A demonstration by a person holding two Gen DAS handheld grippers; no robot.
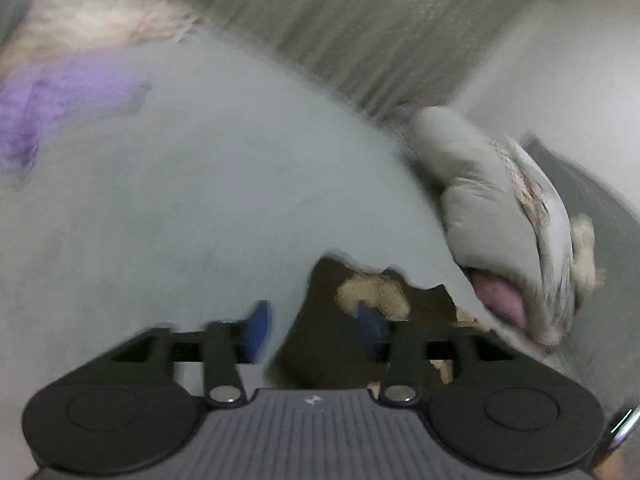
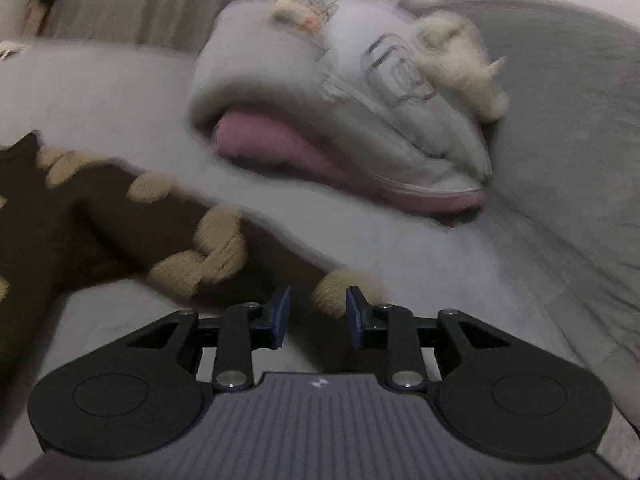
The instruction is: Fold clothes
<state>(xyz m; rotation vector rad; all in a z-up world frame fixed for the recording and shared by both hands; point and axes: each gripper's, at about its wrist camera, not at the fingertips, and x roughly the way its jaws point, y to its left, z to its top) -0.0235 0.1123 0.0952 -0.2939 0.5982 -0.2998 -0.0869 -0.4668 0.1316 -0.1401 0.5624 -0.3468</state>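
Brown knitted garment [image 2: 120, 216] with beige tufts is seen spread on a pale grey bed surface [image 2: 120, 92], reaching from the left of the right wrist view down to the right claw [image 2: 318, 316]. One beige tuft [image 2: 332, 292] is framed between the claw's blue pads [image 2: 280, 316], which stand apart and are not pressed on the cloth; the claw is released. In the left wrist view a corner of the same garment [image 1: 332, 340] is shown at the ragged lower edge of the bed surface [image 1: 200, 200]. The left claw [image 1: 316, 328] is spread wide and released, with one blue pad [image 1: 260, 328] over the pale surface and the other blurred against the brown cloth. A folded stack of pale grey and pink clothes [image 2: 340, 120] is shown well beyond the garment, next to a darker grey cushion [image 2: 572, 120]. A purple item [image 1: 48, 112], heavily blurred, is seen at the far left of the left wrist view. A ribbed curtain [image 1: 380, 32] is seen behind.
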